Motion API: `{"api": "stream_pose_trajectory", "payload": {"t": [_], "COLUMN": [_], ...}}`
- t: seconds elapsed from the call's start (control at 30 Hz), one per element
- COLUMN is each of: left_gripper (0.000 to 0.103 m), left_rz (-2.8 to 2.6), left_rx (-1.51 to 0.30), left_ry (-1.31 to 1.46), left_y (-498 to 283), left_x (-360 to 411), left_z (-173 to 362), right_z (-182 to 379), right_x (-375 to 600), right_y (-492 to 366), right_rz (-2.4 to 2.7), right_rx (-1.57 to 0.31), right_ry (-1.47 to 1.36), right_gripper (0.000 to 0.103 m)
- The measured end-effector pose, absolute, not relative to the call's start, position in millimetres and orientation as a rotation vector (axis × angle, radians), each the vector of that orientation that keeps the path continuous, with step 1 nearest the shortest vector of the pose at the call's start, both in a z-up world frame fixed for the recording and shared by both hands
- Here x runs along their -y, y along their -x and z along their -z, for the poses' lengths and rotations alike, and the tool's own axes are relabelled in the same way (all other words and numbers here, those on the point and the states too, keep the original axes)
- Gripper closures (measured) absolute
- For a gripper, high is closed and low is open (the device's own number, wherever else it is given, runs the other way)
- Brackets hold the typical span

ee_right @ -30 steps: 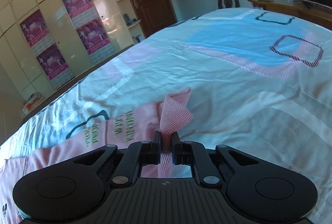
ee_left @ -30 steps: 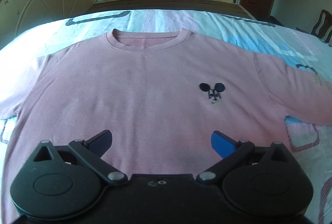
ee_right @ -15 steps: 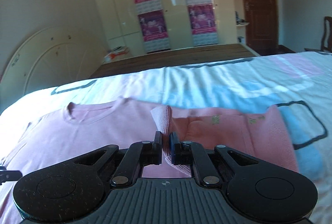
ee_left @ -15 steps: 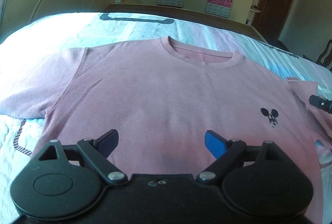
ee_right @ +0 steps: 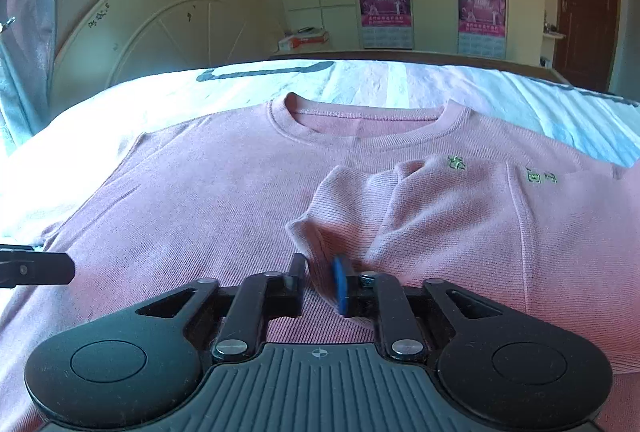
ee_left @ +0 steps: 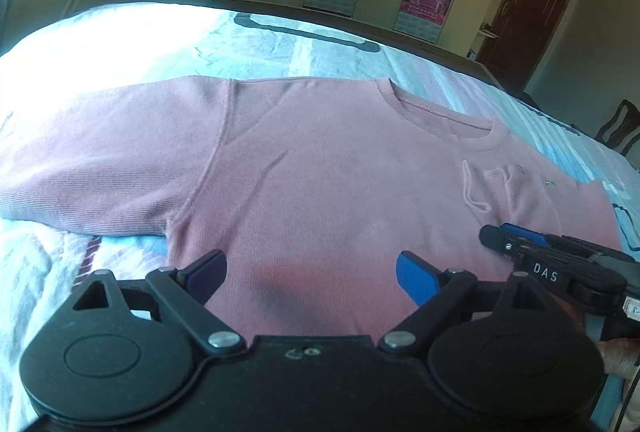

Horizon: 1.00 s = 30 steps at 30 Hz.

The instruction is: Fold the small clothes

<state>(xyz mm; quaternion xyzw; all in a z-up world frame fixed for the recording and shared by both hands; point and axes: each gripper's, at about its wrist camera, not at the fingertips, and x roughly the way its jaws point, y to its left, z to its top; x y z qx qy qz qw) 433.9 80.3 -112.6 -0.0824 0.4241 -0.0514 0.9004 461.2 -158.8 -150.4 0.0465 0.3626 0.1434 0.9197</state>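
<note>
The pink sweatshirt (ee_right: 224, 200) lies face up on the bed sheet (ee_left: 132, 44), and its neckline (ee_right: 360, 120) serves as the landmark; 1 sleeve (ee_right: 460, 216) is folded in across the chest, its cuff (ee_right: 320, 232) resting below and slightly right of the neckline; the other sleeve (ee_left: 100, 160) is spread flat, well out to the left of the neckline.

The right gripper (ee_right: 320, 280) has just been opening; its jaws stand a little apart with the cuff's cloth between them, so the release looks underway rather than a firm clamp. The left gripper (ee_left: 308, 272) hangs over the chest below the neckline, jaws wide apart, nothing between them.

The step in hand, by my reading, is finishing fold 1 of the sleeves; next the right gripper should back off without dragging the cuff; the left gripper must travel to the far sleeve's end, pinch it, and carry it toward the neckline.
</note>
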Motion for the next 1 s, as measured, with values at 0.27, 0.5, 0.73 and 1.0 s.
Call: {"api": "stream_pose_trajectory", "payload": {"t": [0.27, 0.5, 0.73, 1.0], "left_gripper": [0.050, 0.061, 0.097, 0.097], "left_rz": [0.326, 0.367, 0.332, 0.170], "left_rx": [-0.896, -0.930, -0.798, -0.754], "left_ry": [0.228, 0.183, 0.232, 0.230], "left_y": [-483, -515, -502, -479], "left_x": [-1, 58, 50, -7], "left_z": [129, 145, 135, 133], "right_z": [125, 120, 121, 125], "right_x": [240, 327, 387, 398], "right_y": [-429, -404, -385, -381], "right_rz": [-0.037, 0.172, 0.297, 0.249], "right_rx": [-0.681, -0.682, -0.659, -0.666], "right_ry": [-0.240, -0.336, -0.453, -0.483], "right_gripper": [0.080, 0.084, 0.084, 0.084]}}
